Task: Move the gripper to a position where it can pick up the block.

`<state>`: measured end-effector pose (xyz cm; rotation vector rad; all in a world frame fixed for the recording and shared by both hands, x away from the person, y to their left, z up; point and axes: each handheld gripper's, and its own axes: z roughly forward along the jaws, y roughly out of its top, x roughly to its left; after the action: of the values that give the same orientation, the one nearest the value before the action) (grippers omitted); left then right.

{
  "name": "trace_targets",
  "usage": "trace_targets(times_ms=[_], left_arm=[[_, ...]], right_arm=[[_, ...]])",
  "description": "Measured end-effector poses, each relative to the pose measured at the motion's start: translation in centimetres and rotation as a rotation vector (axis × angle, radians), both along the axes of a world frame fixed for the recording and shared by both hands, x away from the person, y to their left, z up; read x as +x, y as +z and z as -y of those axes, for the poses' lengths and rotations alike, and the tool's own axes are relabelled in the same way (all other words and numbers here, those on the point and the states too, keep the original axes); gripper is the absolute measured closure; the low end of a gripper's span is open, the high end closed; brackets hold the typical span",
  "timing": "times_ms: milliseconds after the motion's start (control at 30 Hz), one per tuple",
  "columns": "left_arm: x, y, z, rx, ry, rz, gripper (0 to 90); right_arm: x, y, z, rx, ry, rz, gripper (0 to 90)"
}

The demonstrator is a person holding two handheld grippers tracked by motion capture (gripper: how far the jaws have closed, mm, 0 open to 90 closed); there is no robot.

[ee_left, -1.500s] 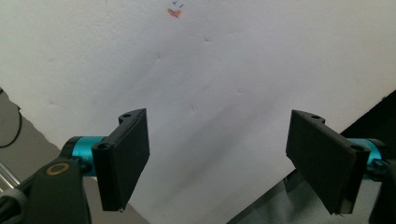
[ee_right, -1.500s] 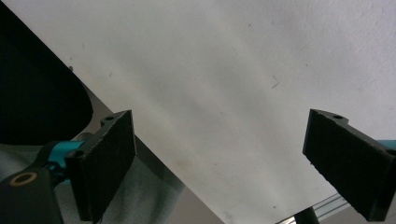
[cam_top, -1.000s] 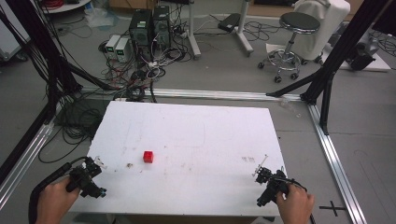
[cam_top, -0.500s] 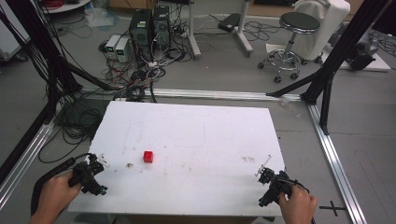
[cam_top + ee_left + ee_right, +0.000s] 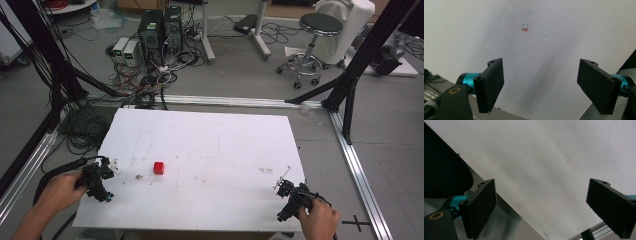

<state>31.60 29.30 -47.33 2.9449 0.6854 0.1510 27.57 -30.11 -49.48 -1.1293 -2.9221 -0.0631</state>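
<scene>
Red cube [image 5: 158, 168] on white table [image 5: 210, 145], near left gripper [image 5: 102, 175], well apart from right gripper [image 5: 286, 192]; both jaws wide, empty.

No words, brand names or numbers can be read anywhere; the one clear sign is a black cross [image 5: 355, 221] marked on the floor [image 5: 395, 150], at about four o'clock from the bench [image 5: 210, 145], just off its near right corner; in the left gripper view the bench surface carries a small orange smudge [image 5: 525, 29] with a few tiny blue ticks [image 5: 525, 24] just above it, toward twelve o'clock, too small to make out as letters or digits; the boxes [image 5: 127, 51] on the floor beyond the bench, at about eleven o'clock, show pale fronts whose markings are too blurred to read.
</scene>
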Motion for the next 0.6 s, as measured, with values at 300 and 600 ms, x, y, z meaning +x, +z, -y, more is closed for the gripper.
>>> trace_targets(times_ms=[300,600], left_arm=[[2.0,1.4,0.8,0.032,-0.11,0.003,21.9],[3.3,2.0,1.8,0.06,-0.168,0.012,21.9]], right_arm=[[0.2,-0.1,-0.3,-0.003,0.014,-0.001,8.8],[0.1,-0.1,-0.4,-0.001,0.013,0.002,8.9]])
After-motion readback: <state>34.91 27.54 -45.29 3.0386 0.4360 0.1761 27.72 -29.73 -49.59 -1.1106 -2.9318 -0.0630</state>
